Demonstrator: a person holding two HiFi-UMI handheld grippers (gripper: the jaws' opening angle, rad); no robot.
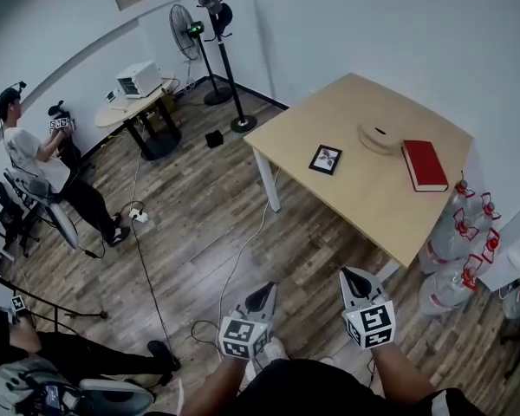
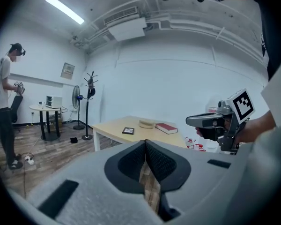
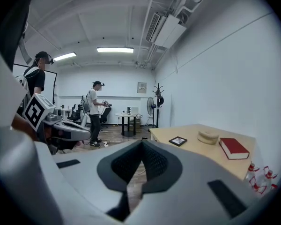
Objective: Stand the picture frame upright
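Grey jaws of left gripper and right gripper tight together, both empty.

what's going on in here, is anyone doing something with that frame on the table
Nothing is being handled yet. A person stands back from the table with the left gripper and the right gripper both shut and empty, held over the floor. The picture frame lies flat on the table, near a red book and a round tan object, untouched.
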